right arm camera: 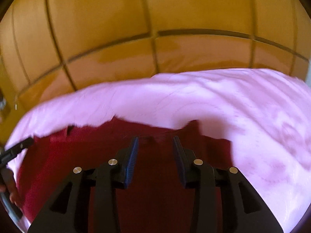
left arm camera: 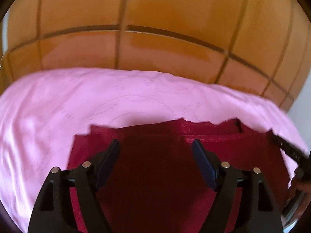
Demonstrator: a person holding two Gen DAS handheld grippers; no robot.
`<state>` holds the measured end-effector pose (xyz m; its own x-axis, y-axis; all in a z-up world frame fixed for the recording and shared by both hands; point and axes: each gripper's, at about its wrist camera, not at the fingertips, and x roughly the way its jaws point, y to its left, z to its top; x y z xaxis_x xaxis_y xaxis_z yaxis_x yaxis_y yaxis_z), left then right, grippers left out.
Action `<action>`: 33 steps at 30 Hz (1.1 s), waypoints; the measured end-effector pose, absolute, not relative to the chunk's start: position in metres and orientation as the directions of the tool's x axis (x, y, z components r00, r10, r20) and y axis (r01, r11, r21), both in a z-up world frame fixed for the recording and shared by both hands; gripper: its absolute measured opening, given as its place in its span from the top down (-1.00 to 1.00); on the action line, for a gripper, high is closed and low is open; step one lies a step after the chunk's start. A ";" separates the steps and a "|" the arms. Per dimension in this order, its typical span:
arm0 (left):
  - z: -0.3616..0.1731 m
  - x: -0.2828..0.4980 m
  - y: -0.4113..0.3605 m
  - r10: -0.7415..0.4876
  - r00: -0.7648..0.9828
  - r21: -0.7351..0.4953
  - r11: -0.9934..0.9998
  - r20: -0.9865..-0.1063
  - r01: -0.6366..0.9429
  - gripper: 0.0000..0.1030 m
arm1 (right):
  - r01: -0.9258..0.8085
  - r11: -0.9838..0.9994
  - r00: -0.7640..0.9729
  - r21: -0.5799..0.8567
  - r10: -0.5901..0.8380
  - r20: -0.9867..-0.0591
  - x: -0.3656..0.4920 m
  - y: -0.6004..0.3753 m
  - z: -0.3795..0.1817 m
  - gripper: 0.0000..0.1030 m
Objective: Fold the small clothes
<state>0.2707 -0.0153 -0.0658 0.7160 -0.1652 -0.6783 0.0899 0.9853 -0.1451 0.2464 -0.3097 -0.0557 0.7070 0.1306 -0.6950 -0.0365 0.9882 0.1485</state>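
lying on pink sheet (left arm camera: 77, 101), dark red garment (left arm camera: 155, 165), no legible writing

Both wrist views look steeply down, close over the red garment (left arm camera: 155, 174) on the pink sheet (right arm camera: 252, 116); shared.

Matt dark-red cloth garment (left arm camera: 155, 174) on smooth pink fabric sheet (left arm camera: 58, 106); glossy orange padded headboard (left arm camera: 155, 9) behind.

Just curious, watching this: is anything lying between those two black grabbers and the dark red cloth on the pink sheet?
Nothing visible. The left gripper and right gripper hover open right over the red garment.
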 end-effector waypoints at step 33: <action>-0.094 0.223 -0.006 -0.175 0.653 -0.145 0.984 -0.737 0.101 -0.62 | 0.032 0.984 0.702 0.176 0.103 -0.705 0.237 -0.323 -0.068 0.11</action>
<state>0.2228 -0.0055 -0.0944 0.6529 -0.1754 -0.7368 0.1009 0.9843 -0.1449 0.2365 -0.3229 -0.0680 0.7019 0.1035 -0.7047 0.0316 0.9839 0.1759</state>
